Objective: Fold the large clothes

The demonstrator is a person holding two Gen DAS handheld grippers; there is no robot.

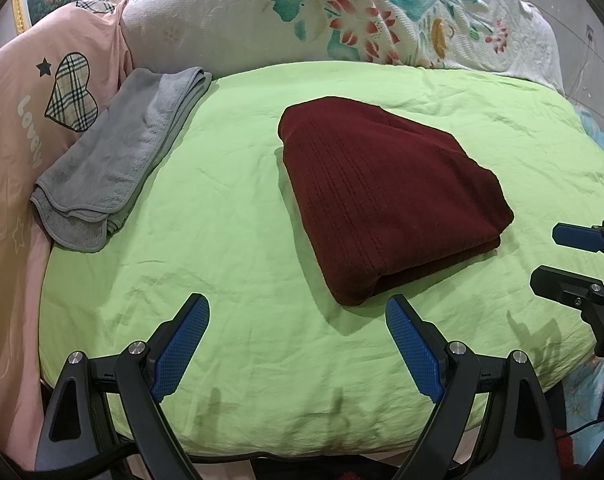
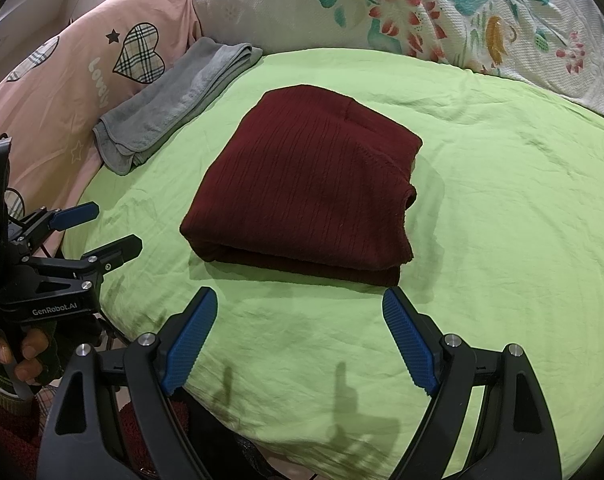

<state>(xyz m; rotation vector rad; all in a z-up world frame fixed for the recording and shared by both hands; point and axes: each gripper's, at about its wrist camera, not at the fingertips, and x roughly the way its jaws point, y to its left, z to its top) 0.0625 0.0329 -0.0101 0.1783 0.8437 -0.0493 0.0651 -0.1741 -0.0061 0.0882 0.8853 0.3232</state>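
Here a green sheet (image 1: 230, 208) covers the bed, backed by a floral pillow (image 1: 381, 12) and a pink quilt (image 1: 18, 140). The folded maroon garment (image 1: 385, 196) lies mid-sheet, apparently a knit; a grey towel (image 1: 114, 160) sits well apart at the sheet's left edge. The left gripper (image 1: 298, 344) and right gripper (image 2: 300, 336) hover spread wide, empty, nothing blocking.

Black-framed tongs (image 2: 300, 312), ribbed blue pads (image 2: 190, 342), silver screws, white "GenRobot.AI" lettering
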